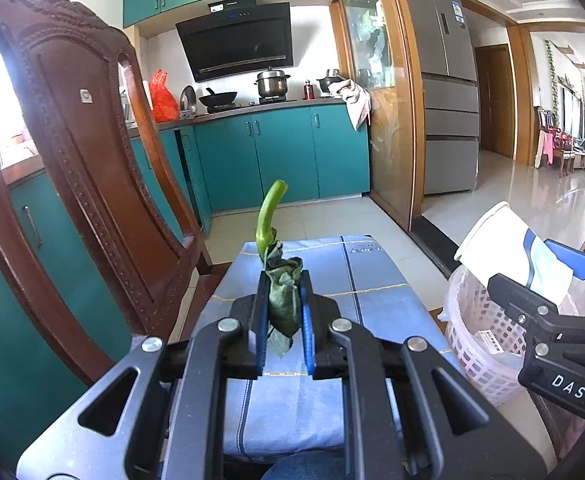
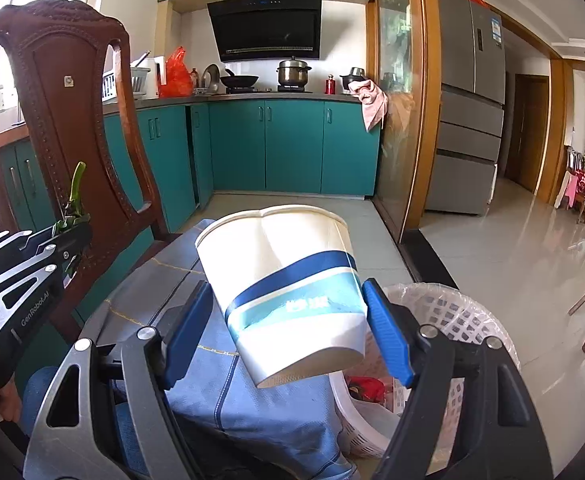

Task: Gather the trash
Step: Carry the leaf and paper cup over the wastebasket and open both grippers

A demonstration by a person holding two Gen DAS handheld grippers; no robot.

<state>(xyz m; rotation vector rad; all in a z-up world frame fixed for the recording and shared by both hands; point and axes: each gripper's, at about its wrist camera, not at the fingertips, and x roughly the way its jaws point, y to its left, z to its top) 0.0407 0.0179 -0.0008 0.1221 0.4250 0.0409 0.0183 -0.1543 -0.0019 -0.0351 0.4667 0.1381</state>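
My left gripper [image 1: 283, 280] is shut on a wilted vegetable leaf [image 1: 282, 300] whose green stalk sticks up above the fingers. It hangs over the blue tablecloth [image 1: 372, 280]. The leaf also shows in the right wrist view [image 2: 74, 200]. My right gripper [image 2: 286, 300] is shut on a white paper cup with blue bands [image 2: 288, 292], tilted with its mouth facing away. The cup is beside and partly above the pink mesh waste basket [image 2: 460, 316]. In the left wrist view the cup [image 1: 508, 248] sits over the basket [image 1: 476, 332].
A carved wooden chair [image 1: 84, 152] stands close on the left. The basket holds some wrappers and stands at the table's right edge. Teal kitchen cabinets [image 1: 284, 152] are behind, a fridge [image 1: 448, 92] and tiled hall floor to the right.
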